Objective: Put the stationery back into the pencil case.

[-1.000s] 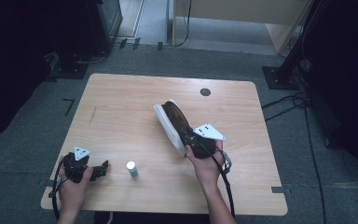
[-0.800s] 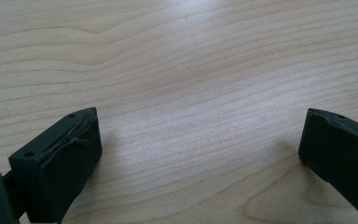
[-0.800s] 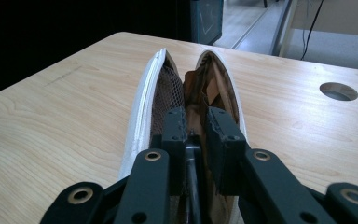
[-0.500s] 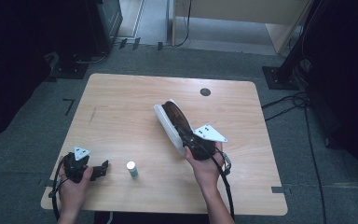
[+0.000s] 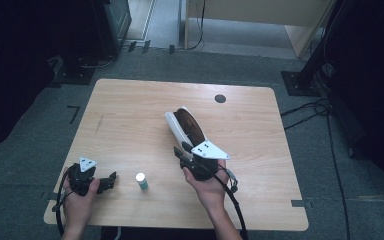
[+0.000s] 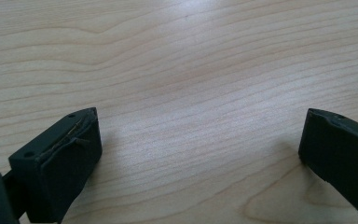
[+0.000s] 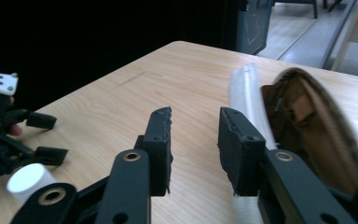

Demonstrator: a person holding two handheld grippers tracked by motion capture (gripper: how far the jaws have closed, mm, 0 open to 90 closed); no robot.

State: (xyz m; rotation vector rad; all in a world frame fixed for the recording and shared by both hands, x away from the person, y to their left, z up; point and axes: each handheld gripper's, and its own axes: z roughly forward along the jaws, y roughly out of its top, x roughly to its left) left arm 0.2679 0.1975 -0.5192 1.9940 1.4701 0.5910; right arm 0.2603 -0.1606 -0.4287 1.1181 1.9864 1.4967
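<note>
Two grippers over one table [image 5: 130, 115]. High view: shoe [image 5: 186, 127] lies on its side near the table's middle, white sole facing nine o'clock, brown upper facing three. Right gripper [image 5: 182, 152] sits at the shoe's heel end, toward six o'clock; compared with a second ago it has slipped back off the shoe, and its fingers have just been opening. Reads as a release: shoe set down, grip given up. Left gripper [image 5: 111, 180] rests at the seven o'clock corner, unmoved. Small white-capped bottle [image 5: 141, 180] stands between the two hands, apart from both.

Left gripper view: fingers [image 6: 70, 154] wide apart, bare wood between them, holding nothing.

Right gripper view: fingers [image 7: 161, 140] parted a modest gap, nothing between; shoe [image 7: 307, 121] lies just beside the right-hand finger at two o'clock, blurred. Bottle [image 7: 28, 179] at eight o'clock. Nothing blocks a reach toward it.
</note>
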